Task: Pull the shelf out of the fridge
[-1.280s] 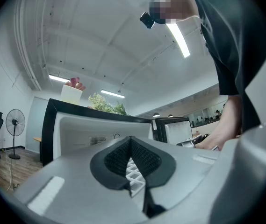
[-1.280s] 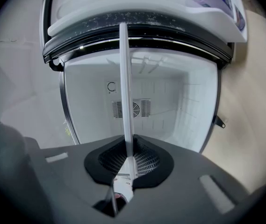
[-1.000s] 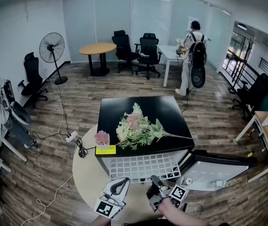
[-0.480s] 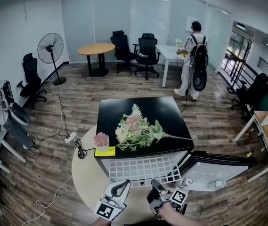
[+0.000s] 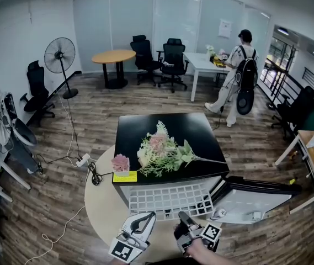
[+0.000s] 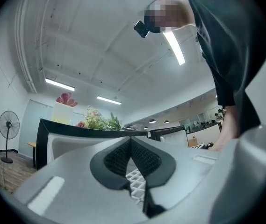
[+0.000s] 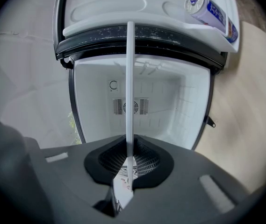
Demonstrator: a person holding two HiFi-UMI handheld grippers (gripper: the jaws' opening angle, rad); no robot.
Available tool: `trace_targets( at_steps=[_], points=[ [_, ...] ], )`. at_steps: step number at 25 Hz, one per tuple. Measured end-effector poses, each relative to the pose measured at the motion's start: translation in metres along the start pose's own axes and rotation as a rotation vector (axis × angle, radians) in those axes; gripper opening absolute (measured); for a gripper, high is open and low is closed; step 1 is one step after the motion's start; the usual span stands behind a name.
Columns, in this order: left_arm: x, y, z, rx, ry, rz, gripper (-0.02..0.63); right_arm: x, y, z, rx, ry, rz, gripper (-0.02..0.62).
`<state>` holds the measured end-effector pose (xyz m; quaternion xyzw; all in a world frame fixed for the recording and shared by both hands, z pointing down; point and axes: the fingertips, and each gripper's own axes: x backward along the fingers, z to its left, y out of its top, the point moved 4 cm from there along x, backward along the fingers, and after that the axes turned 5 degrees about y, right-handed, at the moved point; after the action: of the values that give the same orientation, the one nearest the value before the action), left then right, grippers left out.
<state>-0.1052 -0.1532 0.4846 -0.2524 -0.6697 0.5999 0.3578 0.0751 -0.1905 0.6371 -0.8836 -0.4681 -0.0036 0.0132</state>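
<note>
Out front of the fridge [image 5: 195,131], the white grid shelf [image 5: 170,196] juts from the open cavity. The right gripper [image 5: 182,216] is clamped on the shelf's front edge. The left gripper [image 5: 150,216], fingers together and empty, hovers just beside that edge.

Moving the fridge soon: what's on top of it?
A bunch of flowers lies across the fridge top; a small pink potted flower stands at its front corner. Whatever the bunch covers is hidden.
</note>
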Motion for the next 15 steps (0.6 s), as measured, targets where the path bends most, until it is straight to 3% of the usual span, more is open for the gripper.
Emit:
trace_targets(
  at_steps=[15],
  points=[
    [0.014,-0.004,0.002,-0.011,0.009,0.030,0.000,0.021,-0.011,0.005,0.040,-0.025,0.012,0.037]
  ],
)
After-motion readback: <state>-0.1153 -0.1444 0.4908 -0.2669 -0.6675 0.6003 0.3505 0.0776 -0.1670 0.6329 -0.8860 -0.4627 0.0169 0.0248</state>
